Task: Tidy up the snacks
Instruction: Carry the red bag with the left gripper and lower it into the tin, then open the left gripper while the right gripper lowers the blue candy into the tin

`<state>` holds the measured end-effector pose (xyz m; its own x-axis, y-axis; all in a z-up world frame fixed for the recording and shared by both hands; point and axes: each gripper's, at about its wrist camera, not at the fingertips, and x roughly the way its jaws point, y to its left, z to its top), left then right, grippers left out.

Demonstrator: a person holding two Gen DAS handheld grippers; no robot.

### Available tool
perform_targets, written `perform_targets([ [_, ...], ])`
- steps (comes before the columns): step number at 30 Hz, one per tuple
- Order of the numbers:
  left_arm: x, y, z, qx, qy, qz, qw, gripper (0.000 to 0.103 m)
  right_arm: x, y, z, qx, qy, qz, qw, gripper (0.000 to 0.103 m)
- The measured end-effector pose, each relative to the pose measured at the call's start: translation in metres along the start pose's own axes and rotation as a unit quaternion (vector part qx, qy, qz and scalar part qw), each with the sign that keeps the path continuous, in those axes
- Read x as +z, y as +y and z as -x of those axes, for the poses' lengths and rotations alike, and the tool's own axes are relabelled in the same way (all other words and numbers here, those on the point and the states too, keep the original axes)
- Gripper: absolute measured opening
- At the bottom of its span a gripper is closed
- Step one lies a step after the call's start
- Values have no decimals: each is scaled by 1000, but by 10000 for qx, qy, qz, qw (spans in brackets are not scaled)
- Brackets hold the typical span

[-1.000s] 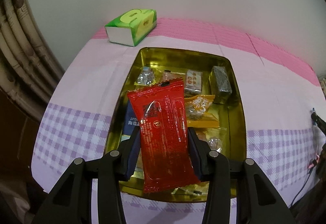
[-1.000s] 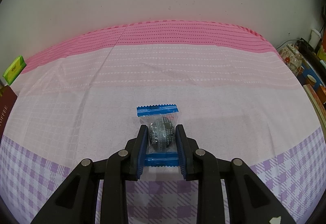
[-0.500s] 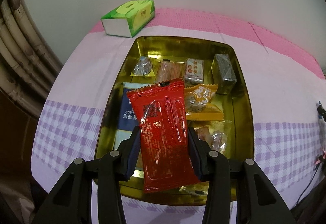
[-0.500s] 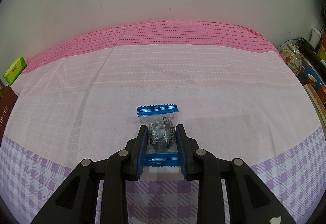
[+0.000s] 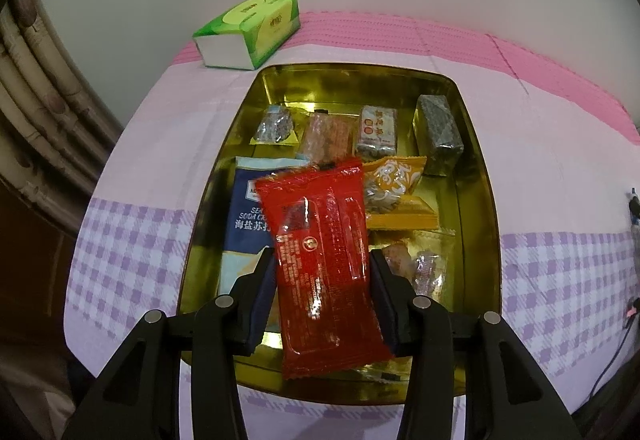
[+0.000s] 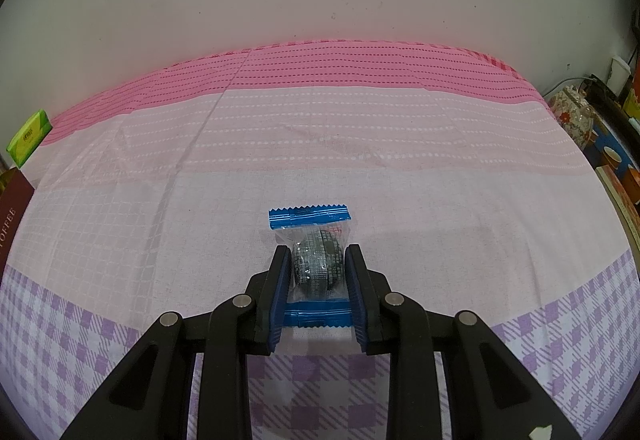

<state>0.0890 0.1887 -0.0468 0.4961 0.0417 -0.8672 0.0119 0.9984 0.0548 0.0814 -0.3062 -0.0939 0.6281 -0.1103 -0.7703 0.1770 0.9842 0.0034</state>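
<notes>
Left claw first: its two fingers are clamped on a red snack packet, gripping the long sides, and the packet hangs tilted over the near half of a gold tin tray. Under and beside the packet, on the tray floor, a blue soda cracker pack lies along the left side, an orange-wrapped snack sits to the right, and a couple of clear-wrapped candies rest near the claw's right finger. Further back in the tray comes a row: a small silver-foil sweet on a yellow wrapper, a clear pack with something reddish inside, a small printed white and red packet, and a dark green foil block against the right wall. Beyond the tray, a green tissue pack rests on the pink band of the tablecloth, close to the wall.

Over to the right claw: closed tight on a blue-edged clear wrapper with a dark round sweet, the wrapper lying flat on the counter where pale pink cloth meets the purple check. Far left of that view, the tissue pack shows at the cloth's edge.
</notes>
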Motion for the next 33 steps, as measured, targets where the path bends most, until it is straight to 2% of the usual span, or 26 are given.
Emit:
perform_targets([
  [4, 0, -4, 10, 89, -172, -96, 9998, 47, 0, 2, 0, -54, 0, 37, 10000, 25],
  [9, -3, -10, 19, 103, -200, -197, 9996, 47, 0, 4, 0, -70, 11, 39, 10000, 25],
  [15, -4, -14, 33, 205, -411, -266, 9986, 48, 1, 11, 4, -6, 171, 11, 9999, 25],
  [26, -1, -8, 38, 98, -448, -106, 9989, 48, -16, 45, 26, 407, 117, 16, 9991, 24],
  [33, -1, -7, 40, 50, -450, -49, 9990, 48, -15, 94, 50, 878, 14, 311, 9956, 24],
])
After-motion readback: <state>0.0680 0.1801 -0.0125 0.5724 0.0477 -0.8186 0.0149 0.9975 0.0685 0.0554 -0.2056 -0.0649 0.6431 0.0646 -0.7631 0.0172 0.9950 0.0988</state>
